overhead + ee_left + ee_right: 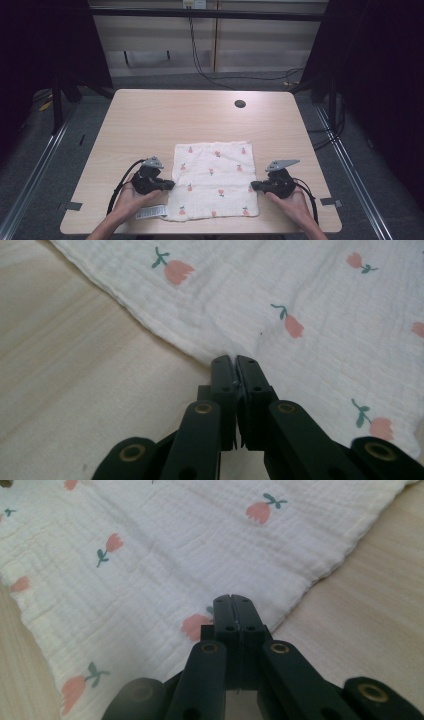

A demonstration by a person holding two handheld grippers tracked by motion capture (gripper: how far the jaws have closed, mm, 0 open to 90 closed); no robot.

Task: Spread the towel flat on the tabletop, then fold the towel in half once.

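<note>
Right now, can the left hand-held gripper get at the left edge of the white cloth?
Probably yes. The left hand-held gripper sits right at the cloth's left edge, with only bare table beside it. Its jaws are shut, so they would need to open first to take the hem.

The desk (150, 115) is bare wood from 9 over 12 to 3 o'clock of the cloth (215, 175), so a hand-held gripper can pass there freely. Only a small dark hole (240, 104) sits at 1 o'clock. A white label (151, 212) lies flat at 7 o'clock, near the front edge
</note>
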